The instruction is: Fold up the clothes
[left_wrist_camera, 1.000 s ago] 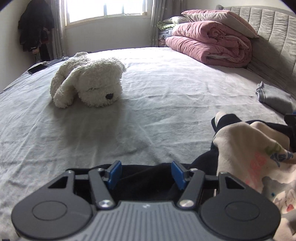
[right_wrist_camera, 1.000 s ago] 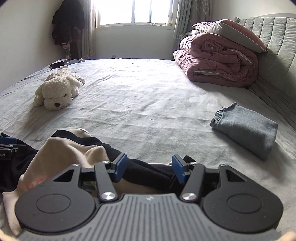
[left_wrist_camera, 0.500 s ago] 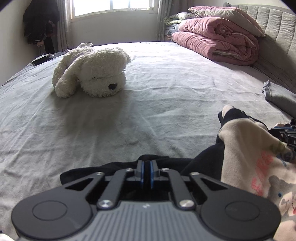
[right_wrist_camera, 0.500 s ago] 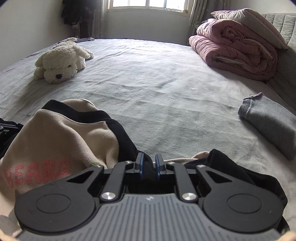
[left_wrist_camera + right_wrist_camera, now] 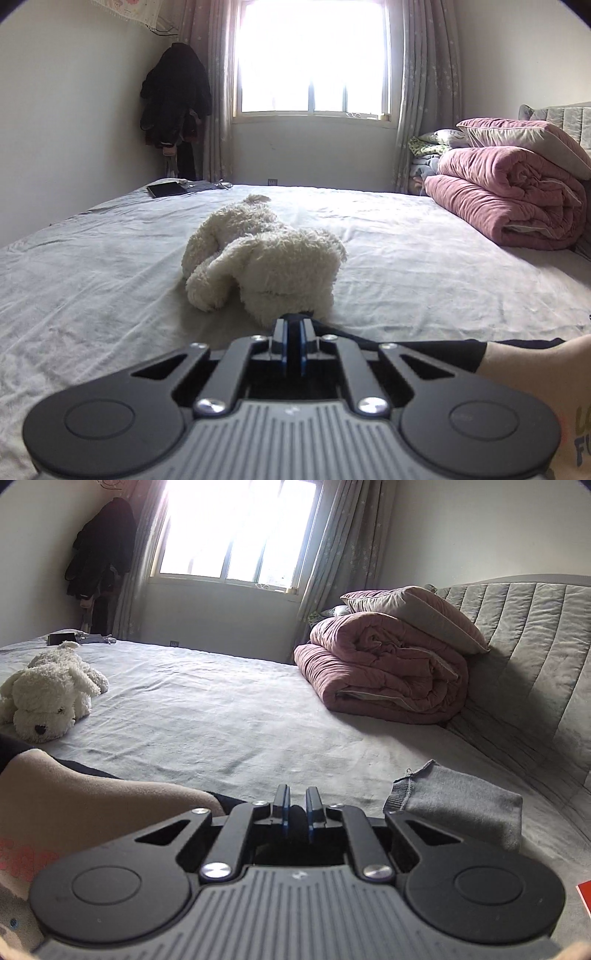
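Note:
A cream sweatshirt (image 5: 543, 373) with black trim and a red print hangs lifted above the grey bed (image 5: 92, 280). My left gripper (image 5: 291, 332) is shut on a fold of its black trim, seen between the blue pads. In the right wrist view the same sweatshirt (image 5: 96, 808) stretches away to the left. My right gripper (image 5: 297, 806) is shut on dark fabric of it, with a narrow gap left between the pads. Most of the garment hangs below both cameras, out of sight.
A white plush dog (image 5: 262, 262) lies on the bed straight ahead of the left gripper. A folded grey garment (image 5: 461, 808) rests near the headboard (image 5: 532, 657). A rolled pink quilt (image 5: 384, 679) with a pillow on top sits at the far right. A tablet (image 5: 166, 189) lies at the far corner.
Both grippers went from open to shut on the sweatshirt's black edge a second ago. Since then both have risen and tilted up, lifting the garment off the bed.

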The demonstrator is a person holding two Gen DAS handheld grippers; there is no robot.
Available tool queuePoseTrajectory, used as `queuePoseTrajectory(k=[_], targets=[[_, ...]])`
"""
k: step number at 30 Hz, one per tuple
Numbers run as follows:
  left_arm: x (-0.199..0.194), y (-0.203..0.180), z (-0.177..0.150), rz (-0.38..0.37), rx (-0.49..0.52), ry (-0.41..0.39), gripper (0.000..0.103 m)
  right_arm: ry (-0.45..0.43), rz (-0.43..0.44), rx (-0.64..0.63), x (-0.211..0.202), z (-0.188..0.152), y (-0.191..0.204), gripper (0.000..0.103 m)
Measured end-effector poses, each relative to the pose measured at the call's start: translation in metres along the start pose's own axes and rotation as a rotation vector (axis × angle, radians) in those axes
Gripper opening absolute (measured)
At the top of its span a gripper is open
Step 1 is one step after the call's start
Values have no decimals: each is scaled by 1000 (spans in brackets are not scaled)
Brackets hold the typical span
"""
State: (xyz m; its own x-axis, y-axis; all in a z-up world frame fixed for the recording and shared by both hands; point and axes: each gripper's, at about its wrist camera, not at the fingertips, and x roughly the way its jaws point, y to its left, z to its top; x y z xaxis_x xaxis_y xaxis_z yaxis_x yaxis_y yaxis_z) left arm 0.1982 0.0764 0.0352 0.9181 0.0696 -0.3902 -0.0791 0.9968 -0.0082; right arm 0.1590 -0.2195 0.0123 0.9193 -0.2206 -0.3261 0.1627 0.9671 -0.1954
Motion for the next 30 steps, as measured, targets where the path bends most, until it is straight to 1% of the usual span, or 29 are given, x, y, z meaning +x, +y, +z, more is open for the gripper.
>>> queuePoseTrajectory(k=[3,6,7,8,10,15,17,19,20,22,24,25,26,27,29,30], targets=[[18,-10,6,17,21,-25,6,0,-26,18,19,0,1,10],[34,-26,5,45,100,-62,6,10,-50,23,38,-2,3,9],[41,-31,4,57,124,-63,6,17,-55,20,44,-3,4,5],[48,-33,2,64,133,-57,6,26,-59,16,51,-5,6,3],[61,-35,-4,70,132,-37,7,42,-67,9,63,-8,8,3],[84,-37,-27,88,146,-4,8,105,-48,13,79,-17,11,3],[92,-35,-33,88,133,32,14,131,-40,14,85,-21,12,3],[99,-29,-35,78,105,72,15,159,-35,21,90,-24,12,3],[100,-27,-35,68,91,84,18,174,-34,28,92,-26,12,4],[101,-23,-36,53,75,102,19,221,-35,43,99,-28,11,4],[103,-24,-37,46,73,113,22,236,-34,55,102,-29,11,4],[104,-26,-37,45,79,114,25,239,-34,52,102,-29,11,7],[104,-27,-37,45,84,115,28,241,-35,48,103,-29,12,13],[102,-29,-36,44,88,114,31,243,-39,42,102,-29,13,14],[98,-31,-33,30,87,119,49,245,-40,33,101,-27,13,19],[96,-32,-31,16,82,125,54,242,-37,36,99,-25,12,22]])
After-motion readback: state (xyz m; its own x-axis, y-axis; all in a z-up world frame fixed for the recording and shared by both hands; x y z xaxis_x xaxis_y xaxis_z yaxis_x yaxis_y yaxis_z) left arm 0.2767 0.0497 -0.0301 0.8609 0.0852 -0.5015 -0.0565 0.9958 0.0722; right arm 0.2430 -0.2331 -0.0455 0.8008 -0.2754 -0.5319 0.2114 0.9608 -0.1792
